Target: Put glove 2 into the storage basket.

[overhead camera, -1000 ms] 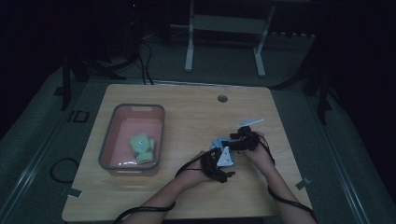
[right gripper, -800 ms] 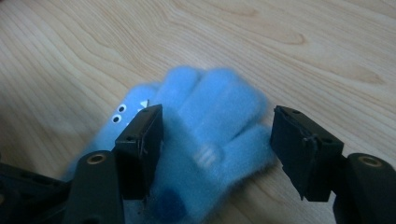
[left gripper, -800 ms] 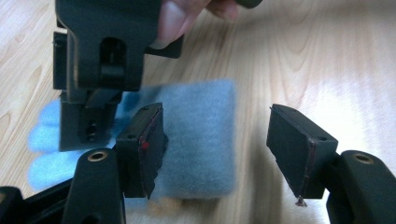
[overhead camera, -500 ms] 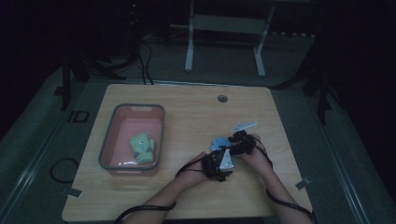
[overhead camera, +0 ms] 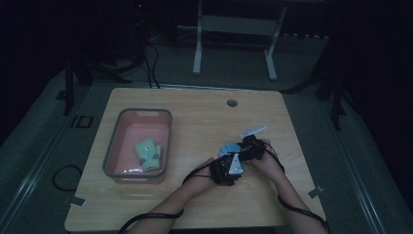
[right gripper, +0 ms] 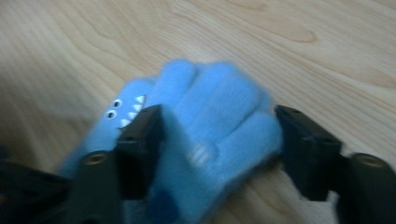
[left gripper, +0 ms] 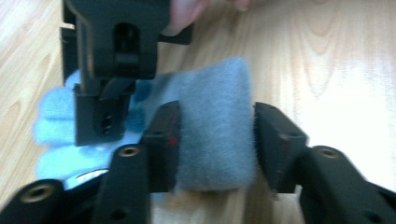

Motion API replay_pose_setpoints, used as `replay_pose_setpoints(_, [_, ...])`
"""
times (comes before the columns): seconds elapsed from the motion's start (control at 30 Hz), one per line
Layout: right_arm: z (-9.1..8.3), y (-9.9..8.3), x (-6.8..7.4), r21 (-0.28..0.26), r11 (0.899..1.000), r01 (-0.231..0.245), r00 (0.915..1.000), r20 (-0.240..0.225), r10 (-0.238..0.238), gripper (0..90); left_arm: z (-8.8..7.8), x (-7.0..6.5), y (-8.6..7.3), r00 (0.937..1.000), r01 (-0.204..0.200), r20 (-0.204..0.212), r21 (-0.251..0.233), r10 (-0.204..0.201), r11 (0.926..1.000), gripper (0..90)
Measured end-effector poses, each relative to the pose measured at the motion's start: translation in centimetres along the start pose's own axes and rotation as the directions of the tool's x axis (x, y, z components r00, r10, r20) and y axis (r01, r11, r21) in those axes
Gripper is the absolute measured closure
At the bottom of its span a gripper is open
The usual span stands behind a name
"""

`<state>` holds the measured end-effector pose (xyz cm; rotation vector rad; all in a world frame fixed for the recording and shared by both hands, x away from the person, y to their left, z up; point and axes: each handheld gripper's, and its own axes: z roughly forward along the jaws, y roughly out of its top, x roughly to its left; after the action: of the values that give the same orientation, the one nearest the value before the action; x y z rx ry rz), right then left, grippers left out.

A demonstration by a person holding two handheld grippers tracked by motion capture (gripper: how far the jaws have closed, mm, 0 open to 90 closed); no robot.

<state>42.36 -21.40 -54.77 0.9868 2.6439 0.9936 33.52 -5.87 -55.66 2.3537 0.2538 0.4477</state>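
A light blue glove (overhead camera: 227, 148) with a toothy face lies on the wooden table (overhead camera: 195, 122), right of centre. My left gripper (overhead camera: 230, 157) has just been closing. In the left gripper view (left gripper: 215, 121) its pads press both sides of the glove's grey-blue cuff (left gripper: 215, 149). My right gripper (overhead camera: 241, 147) comes in from the right and has also been closing. In the right gripper view (right gripper: 219, 126) its jaws squeeze the bunched glove fingers (right gripper: 219, 107). The right gripper's jaws (left gripper: 112, 70) stand close above the glove in the left gripper view.
A pink bin with a grey rim (overhead camera: 112, 156) stands at the table's left with a green glove (overhead camera: 148, 153) inside. A round cable hole (overhead camera: 232, 103) sits near the far edge. A cable trails from each forearm at the front edge.
The right gripper has edged a little left and nearer, toward the left gripper. Both hands stay over the blue glove.
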Motion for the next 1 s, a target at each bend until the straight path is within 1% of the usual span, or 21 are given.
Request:
replay_pose_setpoints(0.03, [-0.1, 0.1, 0.1, 0.003, 1.000, 0.006, 0.9997, -0.022, -0.006, 55.1, 0.0, 0.1, 0.0, 1.0000, 0.002, -0.003, 0.003, -0.002, 1.0000, 59.5])
replay_pose_setpoints(0.07, [-0.1, 0.1, 0.2, 0.014, 1.000, -0.009, 0.9983, -0.057, 0.010, 60.7, 0.0, 0.2, 0.1, 1.0000, 0.009, -0.003, 0.003, -0.009, 1.0000, 62.0])
replay_pose_setpoints(0.1, [-0.1, 0.2, 0.3, 0.017, 1.000, -0.013, 0.9982, -0.059, 0.014, 66.3, -0.1, 0.3, 0.1, 1.0000, 0.008, -0.002, 0.008, -0.008, 0.9999, 64.8])
replay_pose_setpoints(0.13, [-0.1, 0.2, 0.4, 0.020, 1.000, -0.021, 0.9968, -0.076, 0.023, 71.1, -0.2, 0.3, 0.2, 1.0000, 0.004, -0.004, 0.012, -0.004, 0.9999, 68.2])
replay_pose_setpoints(0.2, [0.0, 0.1, 0.4, 0.019, 0.998, -0.060, 0.9939, -0.092, 0.061, 74.5, -0.3, 0.3, 0.3, 0.9999, -0.010, -0.006, 0.015, 0.010, 0.9998, 72.6])
replay_pose_setpoints(0.23, [-0.1, 0.1, 0.3, 0.015, 0.998, -0.067, 0.9932, -0.094, 0.068, 75.4, -0.4, 0.3, 0.4, 0.9999, -0.015, -0.005, 0.018, 0.015, 0.9997, 73.6])
replay_pose_setpoints(0.37, [-0.3, -0.1, 0.2, -0.003, 0.993, -0.115, 0.9866, -0.117, 0.114, 77.2, -0.8, 0.4, 0.5, 0.9998, -0.016, 0.012, 0.026, 0.016, 0.9995, 75.9])
replay_pose_setpoints(0.5, [-0.6, 0.3, 0.6, -0.009, 0.994, -0.106, 0.9872, -0.121, 0.104, 77.5, -1.3, 0.4, 0.7, 0.9996, -0.023, 0.020, 0.050, 0.022, 0.9985, 76.5])
replay_pose_setpoints(0.57, [-0.8, 0.5, 0.9, -0.012, 0.994, -0.109, 0.9856, -0.131, 0.106, 77.5, -1.7, 0.3, 0.7, 0.9995, -0.028, 0.018, 0.056, 0.027, 0.9981, 76.5])
replay_pose_setpoints(0.6, [-0.8, 0.6, 1.0, -0.013, 0.995, -0.104, 0.9863, -0.130, 0.101, 77.6, -2.0, 0.3, 0.7, 0.9994, -0.028, 0.024, 0.059, 0.027, 0.9979, 76.5])
replay_pose_setpoints(0.73, [-0.9, 1.0, 1.8, -0.008, 0.997, -0.082, 0.9865, -0.142, 0.081, 77.6, -3.1, 0.1, 0.6, 0.9989, -0.045, 0.017, 0.072, 0.044, 0.9964, 76.5])
replay_pose_setpoints(0.77, [-0.9, 1.0, 1.8, -0.008, 0.997, -0.082, 0.9865, -0.142, 0.081, 77.6, -3.1, 0.1, 0.6, 0.9989, -0.045, 0.017, 0.072, 0.044, 0.9964, 76.5])
replay_pose_setpoints(0.8, [-1.0, 1.1, 2.0, -0.016, 0.996, -0.086, 0.9851, -0.151, 0.082, 77.7, -3.7, 0.2, 0.6, 0.9989, -0.046, 0.017, 0.079, 0.045, 0.9958, 76.5])
replay_pose_setpoints(0.9, [-1.3, 1.8, 2.6, -0.031, 0.996, -0.080, 0.9828, -0.169, 0.074, 77.6, -4.7, 0.3, 0.7, 0.9987, -0.050, 0.014, 0.087, 0.049, 0.9950, 76.6])
replay_pose_setpoints(0.93, [-1.3, 2.0, 2.8, -0.031, 0.997, -0.076, 0.9839, -0.164, 0.070, 77.7, -5.0, 0.4, 0.7, 0.9987, -0.051, 0.011, 0.089, 0.050, 0.9947, 76.6])
replay_pose_setpoints(1.0, [-1.5, 2.5, 3.1, -0.037, 0.997, -0.073, 0.9832, -0.170, 0.066, 77.7, -5.6, 0.4, 0.8, 0.9984, -0.057, 0.003, 0.092, 0.057, 0.9942, 76.6])
